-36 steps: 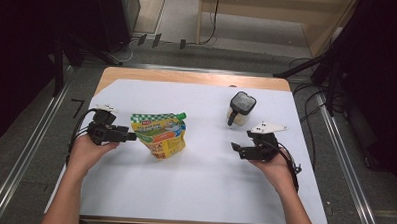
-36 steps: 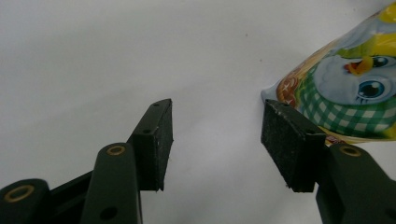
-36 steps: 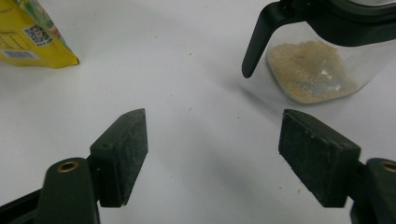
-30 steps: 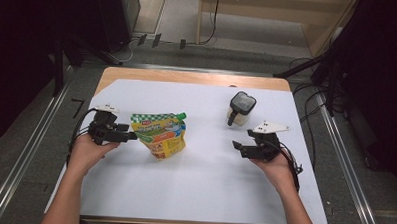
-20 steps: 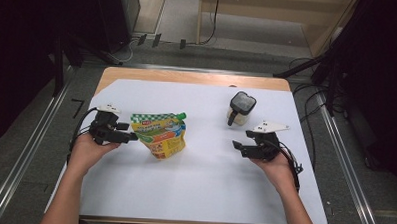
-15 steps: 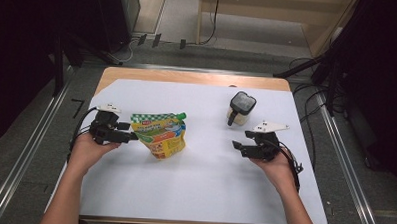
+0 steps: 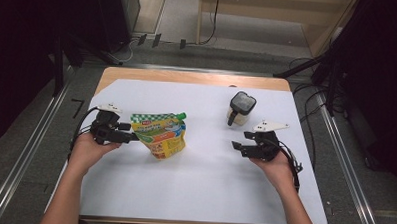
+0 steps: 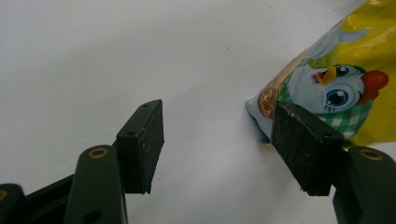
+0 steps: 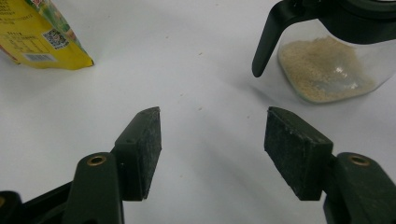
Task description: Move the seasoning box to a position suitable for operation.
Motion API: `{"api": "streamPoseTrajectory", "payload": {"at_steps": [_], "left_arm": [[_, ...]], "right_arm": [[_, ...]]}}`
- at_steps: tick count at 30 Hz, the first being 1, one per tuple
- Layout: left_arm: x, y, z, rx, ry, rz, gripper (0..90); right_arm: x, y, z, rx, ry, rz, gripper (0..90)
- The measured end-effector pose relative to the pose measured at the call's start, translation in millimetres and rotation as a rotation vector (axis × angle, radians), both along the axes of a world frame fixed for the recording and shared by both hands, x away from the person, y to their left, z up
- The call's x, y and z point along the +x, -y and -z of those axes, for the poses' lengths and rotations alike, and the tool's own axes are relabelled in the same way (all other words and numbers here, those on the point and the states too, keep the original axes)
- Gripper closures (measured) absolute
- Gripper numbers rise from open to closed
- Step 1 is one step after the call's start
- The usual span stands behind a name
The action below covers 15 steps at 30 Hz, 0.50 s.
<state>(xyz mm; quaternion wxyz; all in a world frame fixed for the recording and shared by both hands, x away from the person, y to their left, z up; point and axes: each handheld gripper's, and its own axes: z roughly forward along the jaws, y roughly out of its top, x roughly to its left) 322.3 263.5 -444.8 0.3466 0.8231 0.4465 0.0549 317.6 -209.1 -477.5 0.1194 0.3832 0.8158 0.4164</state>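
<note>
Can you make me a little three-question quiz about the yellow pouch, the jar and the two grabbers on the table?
1. True or false: the left gripper is squeezing the pouch.
2. What is in the jar? A) grainy beige stuff B) blue marbles C) nothing
3. What colour is the pouch's cap?

Key:
1. False. Its jaws are open, and the pouch's corner lies beside one pad, not pinched.
2. A.
3. Green.
</note>
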Motion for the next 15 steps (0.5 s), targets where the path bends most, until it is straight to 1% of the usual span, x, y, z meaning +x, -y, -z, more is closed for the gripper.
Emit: {"api": "streamPoseTrajectory", "payload": {"at_steps": [1,10,15], "left_arm": [[0.0,0.3,-0.3,0.001,-0.001,0.001,35.4],[0.2,0.6,-0.9,-0.007,-0.01,0.0,35.4],[0.0,0.6,-2.4,-0.013,-0.007,0.0,35.4]], "right_arm": [[0.1,0.2,-0.1,0.0,-0.004,-0.001,37.5],[0.0,1.4,-1.0,-0.006,0.013,-0.006,39.2],[0.7,3.2,-1.8,0.003,0.02,-0.001,40.8]]}}
